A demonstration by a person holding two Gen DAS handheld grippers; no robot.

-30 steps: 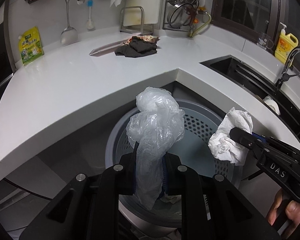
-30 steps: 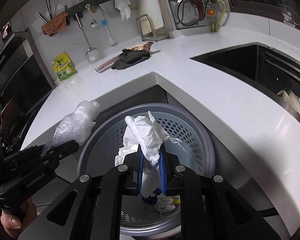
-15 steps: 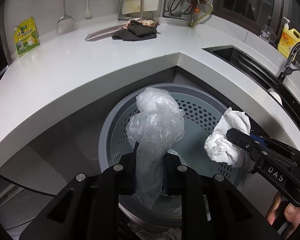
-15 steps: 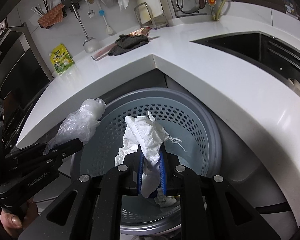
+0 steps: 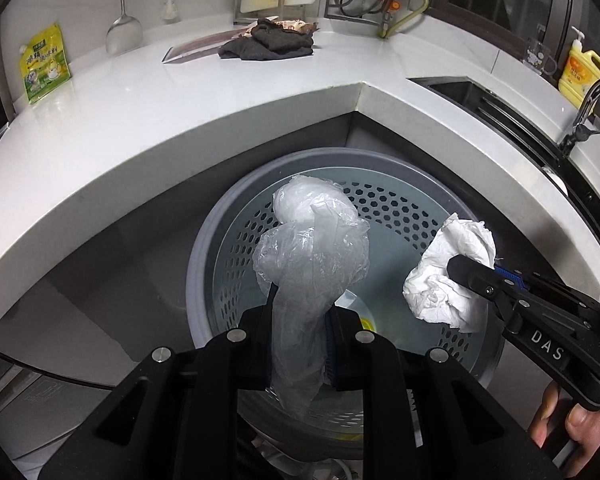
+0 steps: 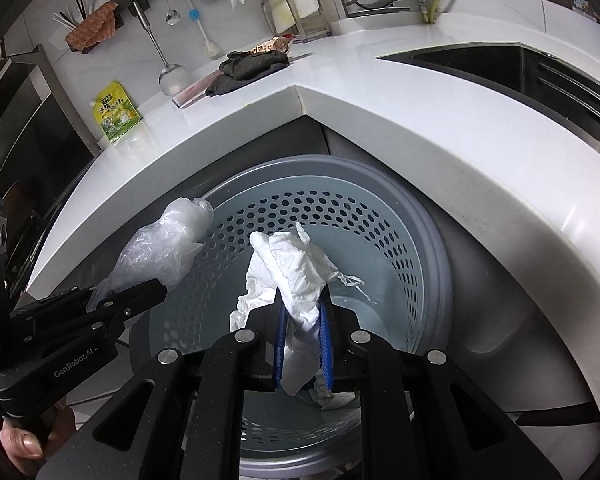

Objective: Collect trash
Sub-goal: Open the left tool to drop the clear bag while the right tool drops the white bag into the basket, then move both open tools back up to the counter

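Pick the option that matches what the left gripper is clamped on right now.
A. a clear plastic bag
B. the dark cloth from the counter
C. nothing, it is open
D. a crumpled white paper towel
A: the left gripper is shut on the clear plastic bag above the grey bin, while the right gripper holds the white paper towel.

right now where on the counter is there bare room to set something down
The white counter is bare between the green packet at the left and the dark cloth at the back, and along the front edge above the bin. The cloth, knife and racks crowd the back; the sink takes the right.
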